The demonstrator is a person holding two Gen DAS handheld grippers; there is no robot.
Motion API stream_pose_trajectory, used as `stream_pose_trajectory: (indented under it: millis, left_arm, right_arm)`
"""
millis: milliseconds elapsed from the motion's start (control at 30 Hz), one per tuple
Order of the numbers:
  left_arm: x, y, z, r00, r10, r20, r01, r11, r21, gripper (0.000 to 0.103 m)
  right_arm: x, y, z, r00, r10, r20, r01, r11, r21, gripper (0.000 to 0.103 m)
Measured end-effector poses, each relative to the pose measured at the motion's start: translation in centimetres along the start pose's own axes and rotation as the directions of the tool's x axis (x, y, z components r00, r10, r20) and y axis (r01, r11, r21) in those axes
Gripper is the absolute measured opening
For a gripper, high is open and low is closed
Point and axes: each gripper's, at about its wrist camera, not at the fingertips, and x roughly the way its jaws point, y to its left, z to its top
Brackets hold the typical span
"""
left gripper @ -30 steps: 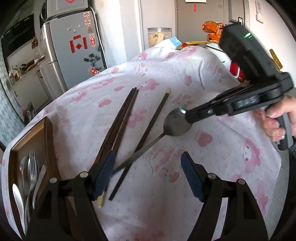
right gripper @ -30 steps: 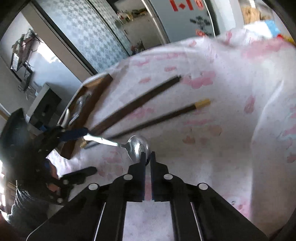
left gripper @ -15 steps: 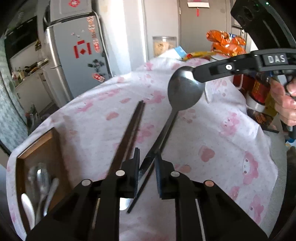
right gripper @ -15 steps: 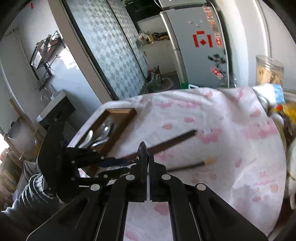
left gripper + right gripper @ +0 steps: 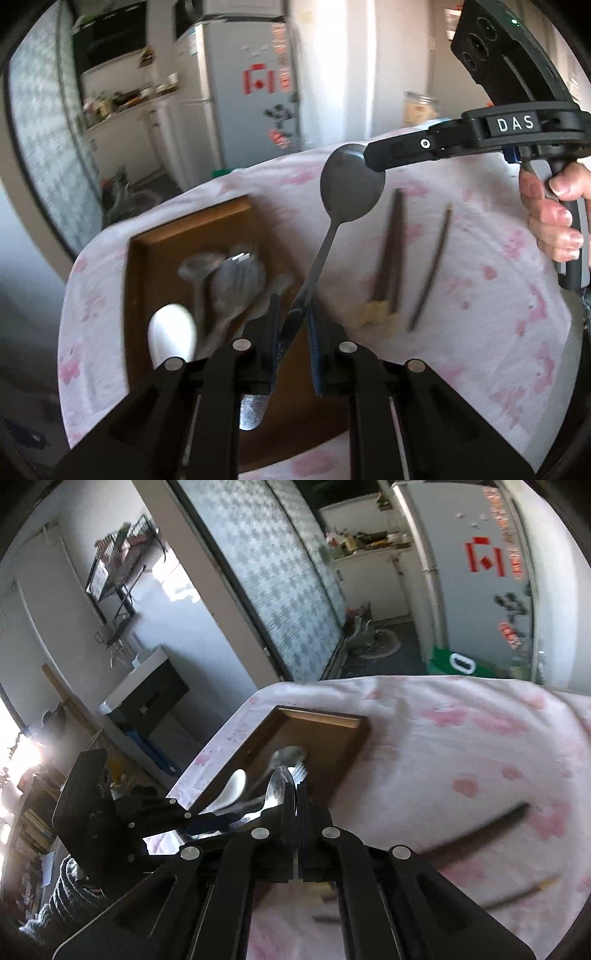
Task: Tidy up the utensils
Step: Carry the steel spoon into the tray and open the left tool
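Observation:
A metal spoon (image 5: 349,192) is held in the air by both grippers. My left gripper (image 5: 291,328) is shut on its handle. My right gripper (image 5: 369,162) is shut on the rim of its bowl; in the right wrist view the right gripper (image 5: 296,790) pinches the spoon bowl (image 5: 277,786) edge-on. The spoon hangs over the right side of a wooden tray (image 5: 162,236) that holds spoons, a fork (image 5: 236,273) and a white spoon (image 5: 171,336). Dark chopsticks (image 5: 391,254) lie on the cloth to the right of the tray.
The table wears a white cloth with pink prints (image 5: 498,332). One more chopstick (image 5: 432,273) lies apart, farther right. A fridge (image 5: 243,96) stands behind the table. The tray (image 5: 332,738) sits near the table's left edge.
Both grippers have carried the spoon left, from above the chopsticks to above the tray. One second ago the left gripper was open; it has shut on the handle.

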Motion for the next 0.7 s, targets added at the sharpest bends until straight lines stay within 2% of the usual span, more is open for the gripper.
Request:
stream_pose_trajectory:
  millis: [100,267,467,533,567,600,633,667,700]
  left_arm:
    - [0.4,2.3,-0.9,1.000,0.005,-0.018,-0.006,0.998,-0.055,0.017]
    - [1.0,4.0,-2.4,0.998,0.027,-0.054,-0.031,0.997,-0.066,0.017]
    - [1.2,4.7,-3.0,0.998,0.021,-0.051,-0.025,0.998,-0.066,0.019]
    - [0.9,4.5,-3.0,0.999,0.020,-0.035,-0.023,0.997,-0.071,0.032]
    - [0.5,4.5,-2.9,1.000,0.023,-0.020,-0.024,0.997,-0.074,0.045]
    - [0.2,4.4,-2.8,1.000,0.027,-0.007,-0.028,0.997,-0.075,0.050]
    - [0.0,4.2,-2.7,1.000,0.027,0.001,-0.027,0.997,-0.072,0.053]
    - [-0.3,3.9,-2.5,1.000,0.020,0.013,-0.019,0.998,-0.067,0.060]
    - [-0.6,3.6,-2.4,1.000,0.013,0.026,-0.011,0.998,-0.059,0.064]
  right_arm:
    - [2.8,0.9,0.8,1.000,0.005,-0.028,-0.005,1.000,-0.004,0.001]
    - [6.8,1.7,1.0,0.996,-0.014,-0.084,0.012,1.000,-0.018,0.001]
    - [10.3,0.9,0.5,0.991,-0.032,-0.133,0.034,0.999,0.011,0.002]
    - [11.2,0.7,0.1,0.988,-0.038,-0.150,0.040,0.999,0.012,0.004]
    - [11.5,0.7,-0.1,0.987,-0.035,-0.156,0.037,0.999,0.014,0.005]
    - [11.8,0.8,-0.2,0.987,-0.030,-0.161,0.033,0.999,0.015,0.007]
    - [11.9,0.9,-0.4,0.985,-0.008,-0.171,0.011,1.000,0.016,0.017]
    - [11.6,1.1,-0.6,0.985,0.018,-0.171,-0.016,1.000,0.014,0.036]
    - [10.9,1.3,-0.6,0.987,0.026,-0.159,-0.025,1.000,0.005,0.046]
